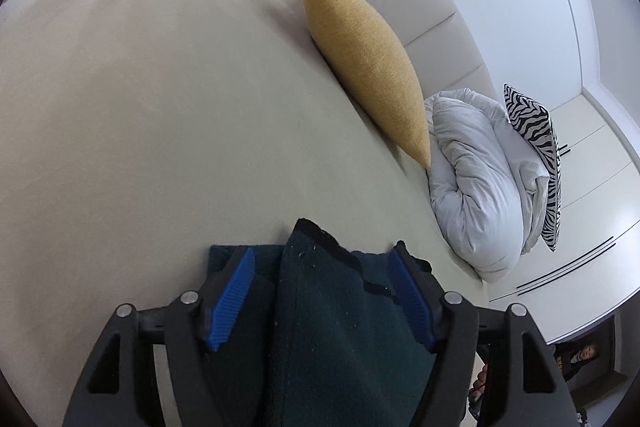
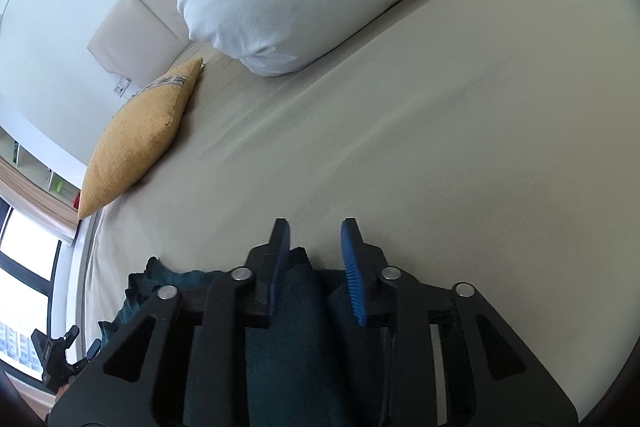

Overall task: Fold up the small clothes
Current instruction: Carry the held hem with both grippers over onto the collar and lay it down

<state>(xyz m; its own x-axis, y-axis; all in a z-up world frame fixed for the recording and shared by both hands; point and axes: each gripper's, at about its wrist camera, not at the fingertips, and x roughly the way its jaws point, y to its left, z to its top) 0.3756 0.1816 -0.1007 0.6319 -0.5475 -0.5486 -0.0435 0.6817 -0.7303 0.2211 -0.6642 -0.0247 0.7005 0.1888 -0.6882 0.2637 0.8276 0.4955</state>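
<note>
Dark green fuzzy cloth (image 1: 340, 307) lies bunched on the near edge of the smooth cream bed sheet (image 1: 160, 107). Left gripper (image 1: 324, 295) tilts down, its blue ridged pads wide apart, cloth loose between them. Right gripper (image 2: 316, 267) tilts down too, a little open around a soft fold.

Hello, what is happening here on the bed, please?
A person holds two grippers over a dark green garment lying on the beige bed sheet. Cloth sits between the pads of the left gripper and the right gripper, but both stand open, not pinching. A yellow cushion and white duvet lie beyond.
</note>
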